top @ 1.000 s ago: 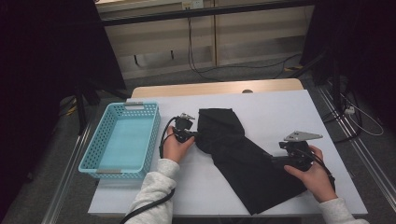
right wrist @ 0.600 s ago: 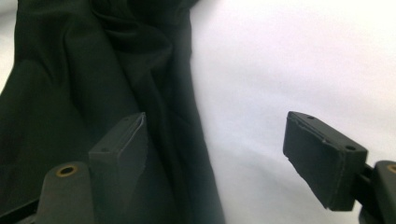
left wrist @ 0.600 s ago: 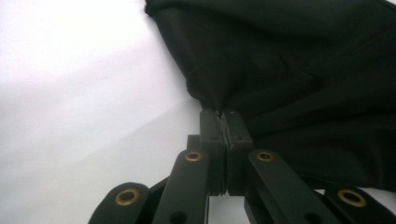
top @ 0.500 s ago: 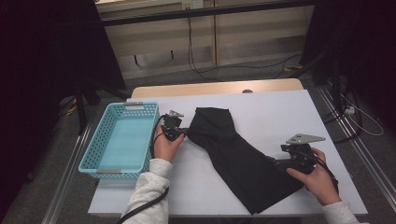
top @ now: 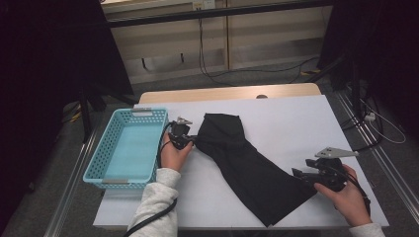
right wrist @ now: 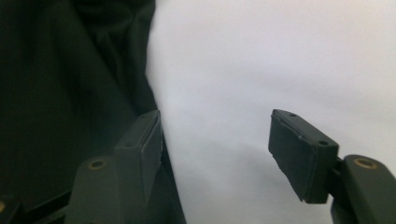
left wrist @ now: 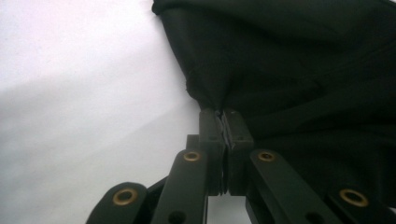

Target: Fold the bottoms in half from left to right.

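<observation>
The left gripper (top: 190, 141) was clamped on the edge of the black garment (top: 252, 168), its jaws pressed together on a pinch of cloth in the left gripper view (left wrist: 223, 122). Compared with a second earlier, it had drawn that edge toward the worktop's left edge, closer to the blue basket (top: 126, 148). The right gripper (top: 298, 173) stood with its jaws apart; they had just been closing, nothing pressed between them, at the garment's right edge (right wrist: 70, 93). The garment lay diagonally across the white worktop (top: 296, 118), from its middle toward the front edge.
</observation>
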Demonstrator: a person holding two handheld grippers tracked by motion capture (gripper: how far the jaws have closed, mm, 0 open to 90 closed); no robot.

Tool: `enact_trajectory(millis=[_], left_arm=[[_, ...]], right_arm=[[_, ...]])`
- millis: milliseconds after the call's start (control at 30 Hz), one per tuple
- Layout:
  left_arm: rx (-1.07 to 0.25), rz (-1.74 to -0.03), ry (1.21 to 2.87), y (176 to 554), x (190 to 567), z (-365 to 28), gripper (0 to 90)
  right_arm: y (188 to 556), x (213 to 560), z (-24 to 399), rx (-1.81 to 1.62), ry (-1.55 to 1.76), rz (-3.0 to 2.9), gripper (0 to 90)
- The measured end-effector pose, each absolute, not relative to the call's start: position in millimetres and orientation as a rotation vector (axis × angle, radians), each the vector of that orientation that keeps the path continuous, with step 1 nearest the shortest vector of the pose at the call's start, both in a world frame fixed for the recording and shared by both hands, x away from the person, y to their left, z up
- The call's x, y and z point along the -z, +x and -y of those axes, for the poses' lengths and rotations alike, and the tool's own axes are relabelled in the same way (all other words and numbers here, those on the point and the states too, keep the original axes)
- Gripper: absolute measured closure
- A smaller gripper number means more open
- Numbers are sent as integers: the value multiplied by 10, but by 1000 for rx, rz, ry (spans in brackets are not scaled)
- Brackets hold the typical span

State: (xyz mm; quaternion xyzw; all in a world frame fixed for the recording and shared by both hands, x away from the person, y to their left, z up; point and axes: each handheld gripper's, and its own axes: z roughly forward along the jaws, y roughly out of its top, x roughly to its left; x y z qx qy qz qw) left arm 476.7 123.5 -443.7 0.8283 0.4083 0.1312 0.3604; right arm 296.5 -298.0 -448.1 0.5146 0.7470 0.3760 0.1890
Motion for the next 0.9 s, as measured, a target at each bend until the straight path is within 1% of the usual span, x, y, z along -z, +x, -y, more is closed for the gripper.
enact_trajectory(millis=[67, 100, 133, 167, 200, 267, 300, 333, 400, 533, 667, 767, 900], left_arm=[[-336, -1049, 2138, 4763, 4443, -1230, 870], [-330, -1052, 2134, 4762, 4449, -1229, 848], [-325, -1050, 2134, 4763, 4456, -1230, 788], [-315, -1050, 2131, 4762, 4462, -1225, 713], [-305, -1057, 2117, 4756, 4470, -1217, 672], [-303, -1057, 2110, 4752, 4472, -1212, 526], [-294, -1060, 2103, 4748, 4471, -1213, 468], [-293, -1061, 2099, 4744, 4471, -1211, 414], [-282, -1053, 2108, 4741, 4476, -1205, 347], [-280, -1052, 2104, 4719, 4485, -1207, 317], [-281, -1042, 2108, 4683, 4471, -1207, 300], [-288, -1038, 2104, 4659, 4459, -1209, 291], [-286, -1034, 2107, 4636, 4459, -1212, 284]], right_arm=[[2944, 4428, 3002, -1085, 1457, -2064, 361], [2938, 4427, 3014, -1084, 1466, -2060, 362], [2935, 4447, 3029, -1087, 1477, -2068, 372], [2928, 4484, 3040, -1081, 1496, -2079, 410], [2924, 4509, 3043, -1064, 1498, -2090, 424], [2922, 4564, 3028, -1045, 1514, -2108, 433], [2925, 4582, 3016, -1039, 1518, -2117, 445], [2931, 4606, 3000, -1036, 1519, -2134, 449], [2925, 4616, 2968, -1041, 1495, -2142, 451], [2911, 4614, 2853, -1037, 1462, -2178, 490], [2898, 4603, 2722, -1012, 1414, -2231, 483], [2889, 4603, 2684, -993, 1411, -2226, 503], [2880, 4595, 2648, -972, 1398, -2233, 624]])
